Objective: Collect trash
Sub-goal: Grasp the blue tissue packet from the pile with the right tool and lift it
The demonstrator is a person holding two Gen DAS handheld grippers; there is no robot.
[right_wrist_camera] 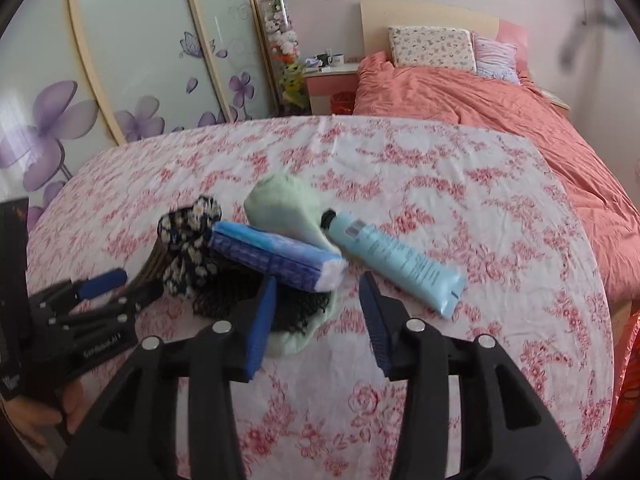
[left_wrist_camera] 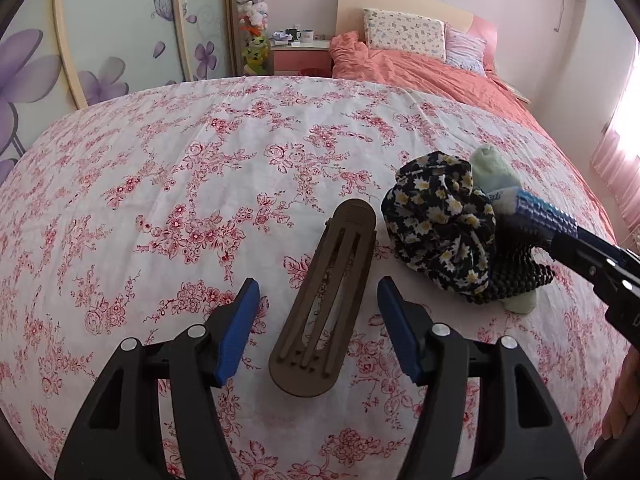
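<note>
A brown hair clip lies on the floral table cloth, between the open jaws of my left gripper; the clip also shows in the right wrist view. A black floral scrunchie sits right of it, on a pile with a pale green sock, a black mesh piece and a blue tissue pack. A light blue tube lies beside the pile. My right gripper is open, empty, just before the tissue pack.
A bed with an orange duvet and pillows stands behind the table. A pink nightstand with mugs and a wardrobe with purple flowers are at the back left. The left gripper shows at left in the right wrist view.
</note>
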